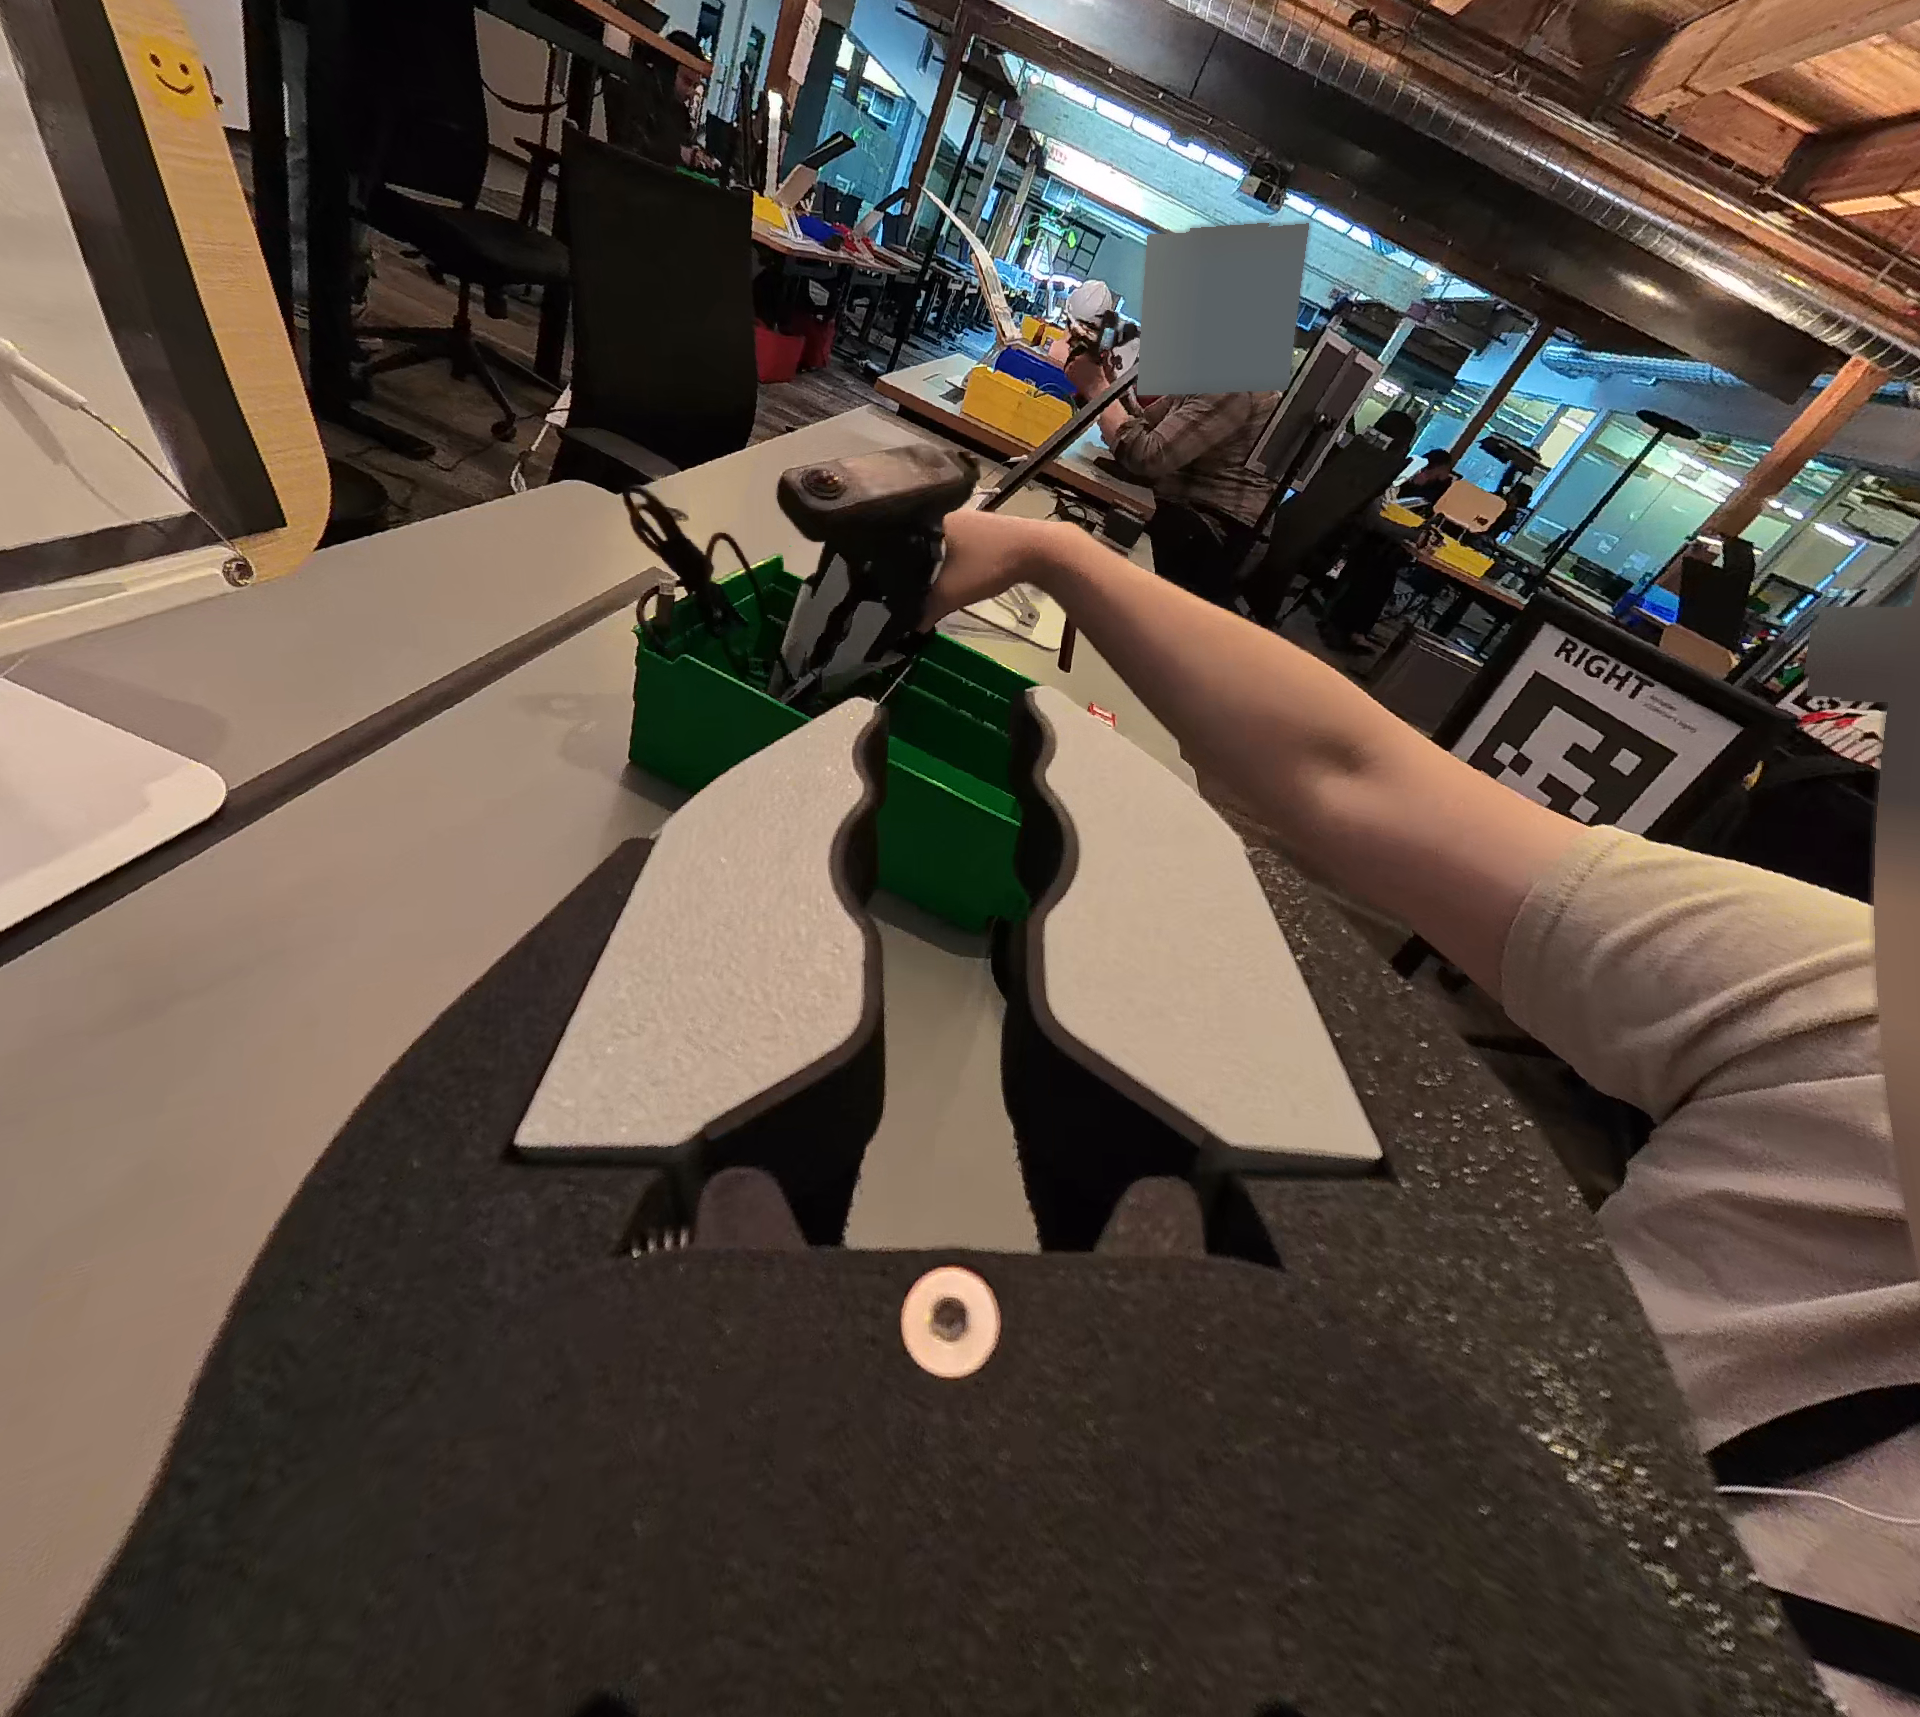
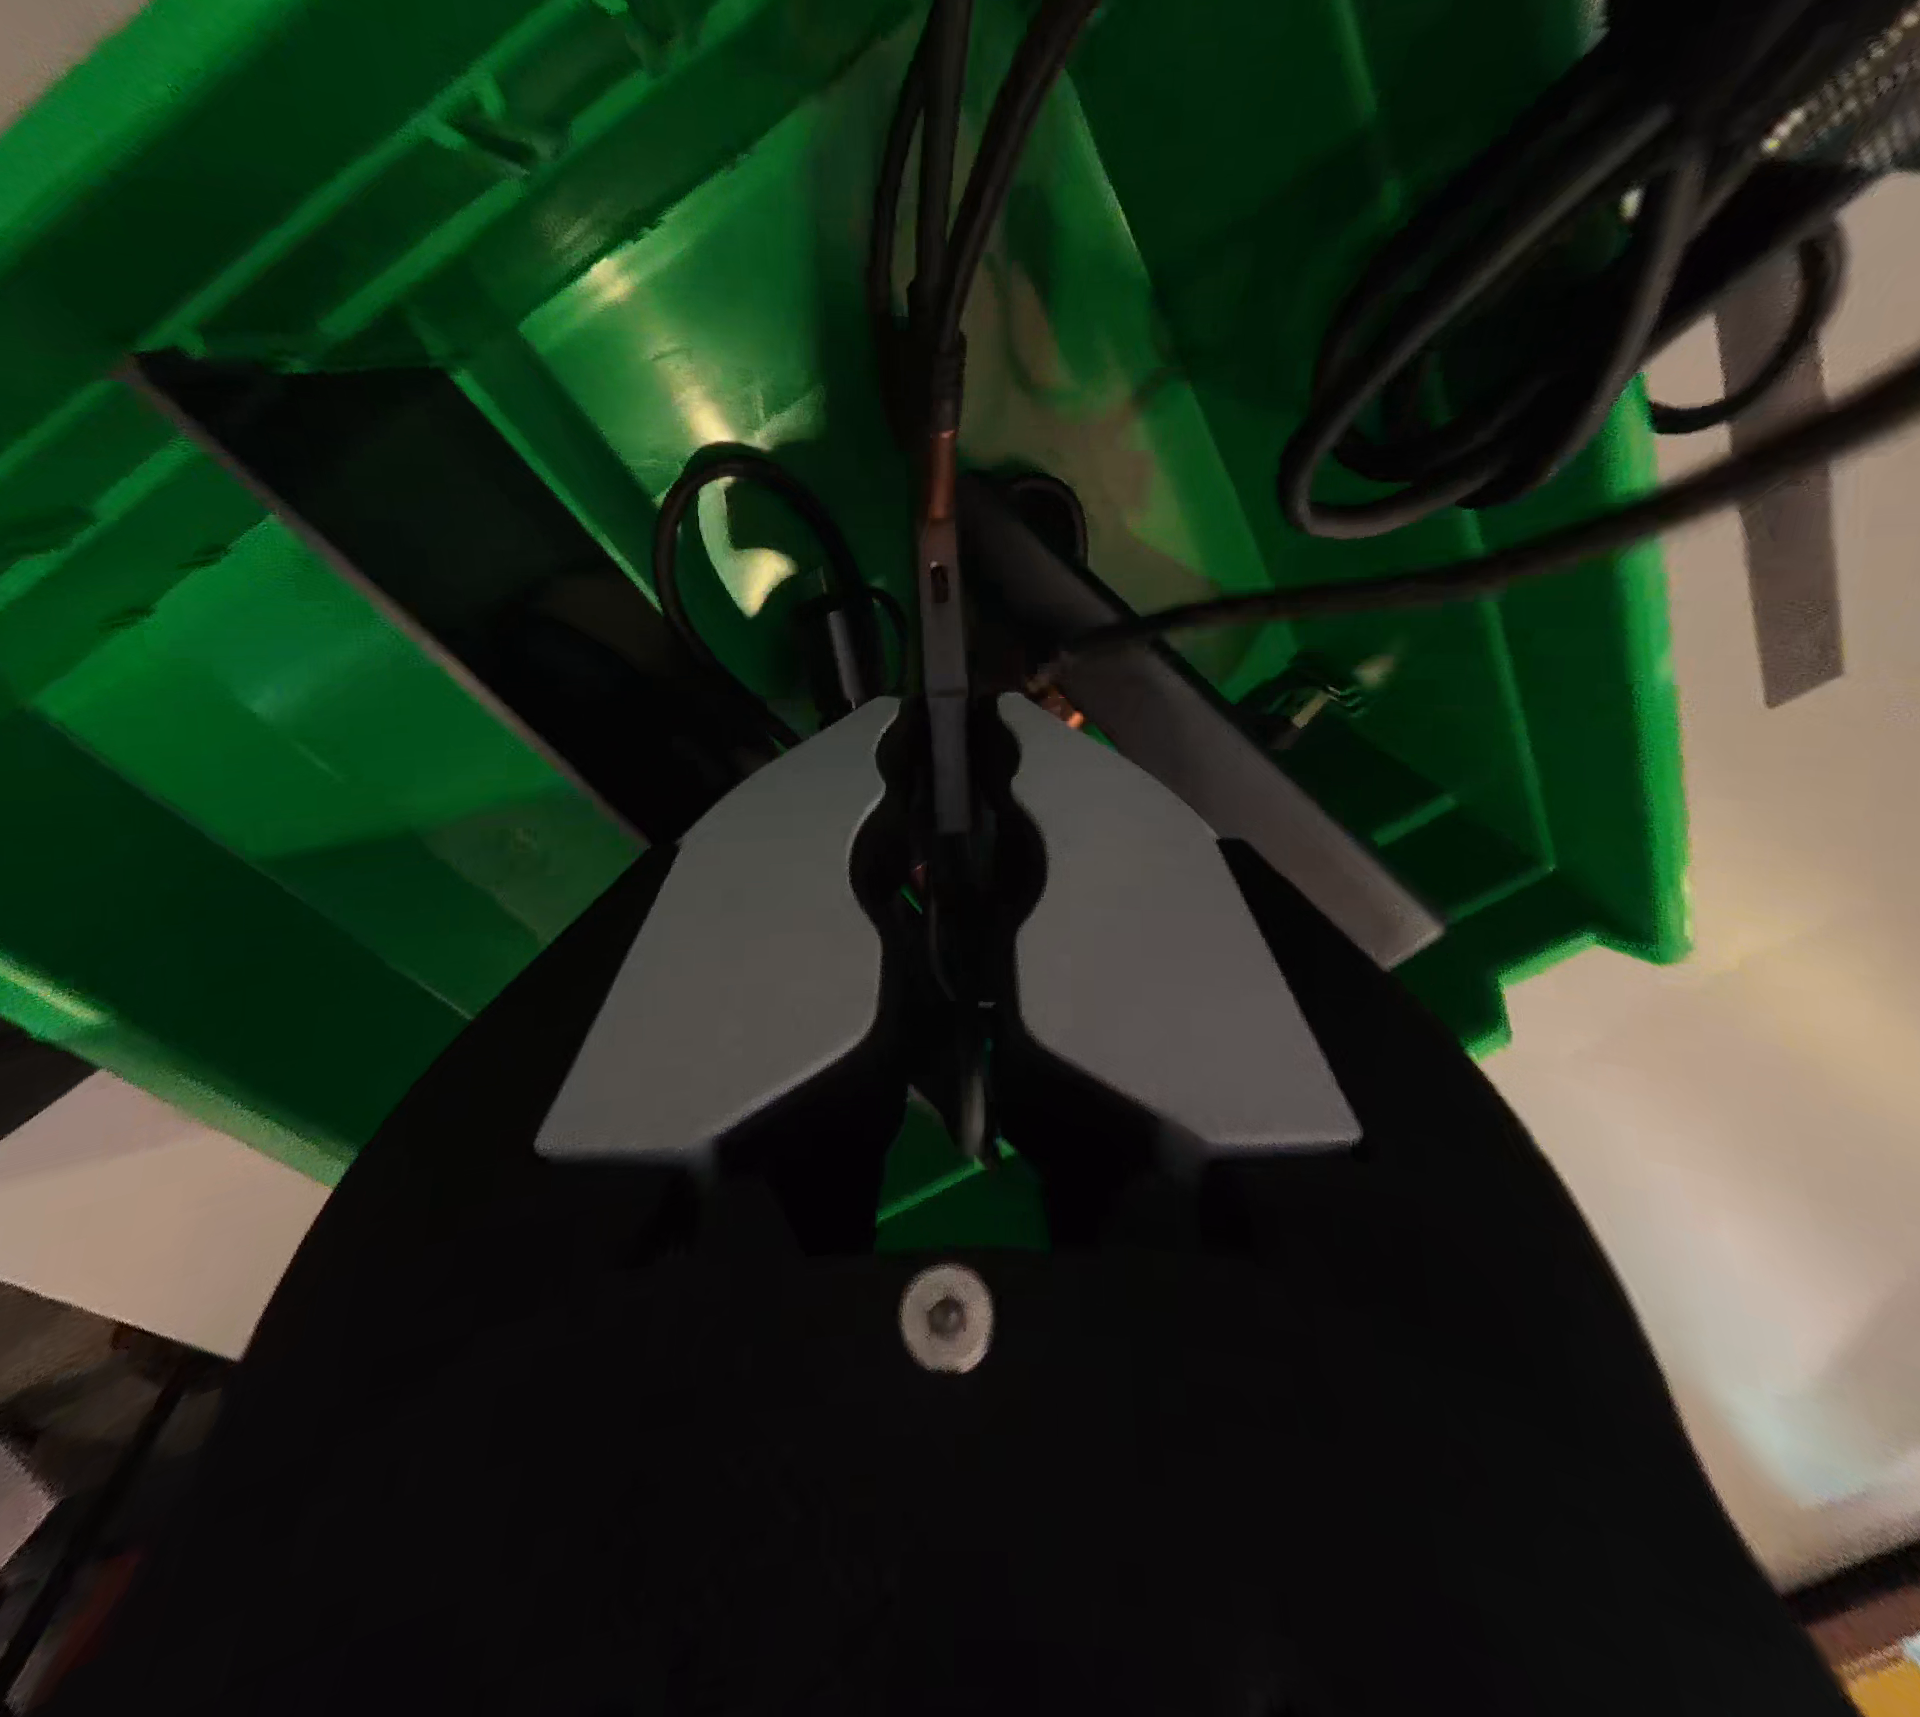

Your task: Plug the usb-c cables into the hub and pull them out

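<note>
Each gripper, the left gripper (image 1: pixel 951 732) and the right gripper (image 2: pixel 948 732), has two pale grey wavy-edged fingers (image 1: pixel 727 929) on a rough black body with one silver screw (image 1: pixel 949 1321). The person wears a beige short sleeve (image 1: pixel 1704 1013).

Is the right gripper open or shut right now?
Shut: the right gripper pinches a black cable between its fingers inside the green bin.

- Left wrist view: low over the grey table (image 1: pixel 312 836), facing forward and slightly up, green bin (image 1: pixel 935 826) near, room behind.
- Right wrist view: inside the green bin (image 2: pixel 312 732), pointing down, very close, blurred.
- Shared: only the bin and black cables (image 2: pixel 966 109).
</note>
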`<control>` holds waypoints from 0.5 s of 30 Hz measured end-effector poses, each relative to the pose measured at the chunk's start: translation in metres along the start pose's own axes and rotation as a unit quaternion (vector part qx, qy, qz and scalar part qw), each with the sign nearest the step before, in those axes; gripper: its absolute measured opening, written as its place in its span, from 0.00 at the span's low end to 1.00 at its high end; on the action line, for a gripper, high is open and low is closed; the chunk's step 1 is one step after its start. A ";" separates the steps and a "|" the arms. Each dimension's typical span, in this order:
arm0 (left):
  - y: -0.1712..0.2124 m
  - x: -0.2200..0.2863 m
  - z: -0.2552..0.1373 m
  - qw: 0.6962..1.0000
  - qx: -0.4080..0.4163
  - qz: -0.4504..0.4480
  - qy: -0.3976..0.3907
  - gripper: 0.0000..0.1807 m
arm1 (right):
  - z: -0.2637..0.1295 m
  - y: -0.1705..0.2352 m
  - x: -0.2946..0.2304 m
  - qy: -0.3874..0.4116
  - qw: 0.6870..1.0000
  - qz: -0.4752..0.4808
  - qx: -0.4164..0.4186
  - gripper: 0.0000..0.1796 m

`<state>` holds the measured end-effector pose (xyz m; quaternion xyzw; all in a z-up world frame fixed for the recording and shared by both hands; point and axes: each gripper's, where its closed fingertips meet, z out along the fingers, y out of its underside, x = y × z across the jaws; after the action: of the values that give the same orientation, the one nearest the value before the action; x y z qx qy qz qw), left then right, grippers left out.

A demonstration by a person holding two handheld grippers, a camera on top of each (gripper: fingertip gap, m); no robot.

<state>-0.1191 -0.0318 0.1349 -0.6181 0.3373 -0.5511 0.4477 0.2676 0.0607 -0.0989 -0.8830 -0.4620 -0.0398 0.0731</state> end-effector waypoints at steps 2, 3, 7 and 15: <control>-0.001 -0.001 -0.004 1.000 0.002 0.000 -0.005 0.12 | -0.014 -0.002 0.002 0.010 0.999 0.002 0.031 0.13; -0.002 -0.002 -0.006 1.000 0.004 0.000 -0.009 0.11 | -0.023 -0.004 0.002 0.011 0.999 0.011 0.050 0.16; -0.002 -0.011 -0.018 0.999 -0.001 -0.006 -0.051 0.12 | -0.077 -0.016 0.004 0.040 0.981 0.042 0.183 0.15; 0.004 -0.072 -0.120 0.906 -0.065 0.054 -0.414 0.24 | -0.068 0.077 0.000 0.129 0.857 0.447 0.221 0.25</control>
<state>-0.2489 0.0105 0.1028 -0.7992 0.1893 -0.1978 0.5351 0.3306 0.0064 -0.0394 -0.9420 -0.0007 -0.0132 0.3353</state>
